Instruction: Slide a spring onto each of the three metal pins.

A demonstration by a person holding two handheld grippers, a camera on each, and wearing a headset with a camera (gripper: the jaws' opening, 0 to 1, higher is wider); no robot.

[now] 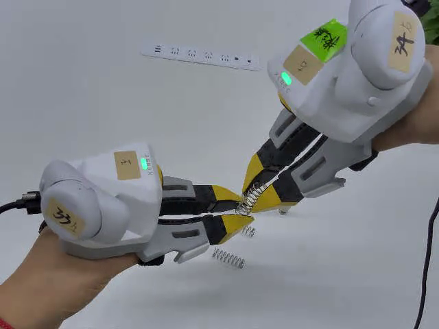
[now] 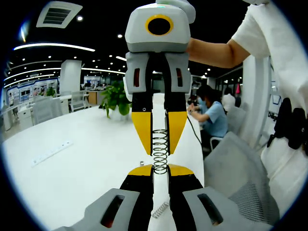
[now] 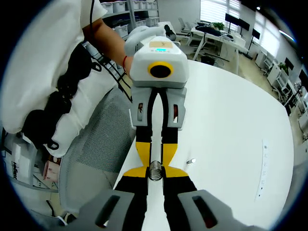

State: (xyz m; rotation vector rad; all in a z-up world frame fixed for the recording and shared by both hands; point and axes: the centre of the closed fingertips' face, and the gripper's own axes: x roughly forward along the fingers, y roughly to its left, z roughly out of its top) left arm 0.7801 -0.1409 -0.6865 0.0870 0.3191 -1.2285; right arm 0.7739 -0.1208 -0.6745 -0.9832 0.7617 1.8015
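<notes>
A small steel spring (image 1: 250, 198) hangs in the air between both grippers. My right gripper (image 1: 259, 197) comes down from the upper right and is shut on the spring (image 3: 155, 170), seen end-on between its yellow tips. My left gripper (image 1: 241, 208) reaches in from the lower left, and its yellow tips close on the spring's (image 2: 160, 150) near end. I cannot tell whether a pin lies inside the coil. A short metal pin (image 1: 282, 210) stands on the white table (image 1: 103, 110) just beyond the jaws. Two loose springs (image 1: 228, 258) lie below the left gripper's jaws.
A white power strip (image 1: 202, 56) lies at the far side of the table. A black cable (image 1: 426, 260) runs down the right edge. A grey mesh chair (image 3: 96, 149) stands at the table's side, and people sit at the far end (image 2: 214, 113).
</notes>
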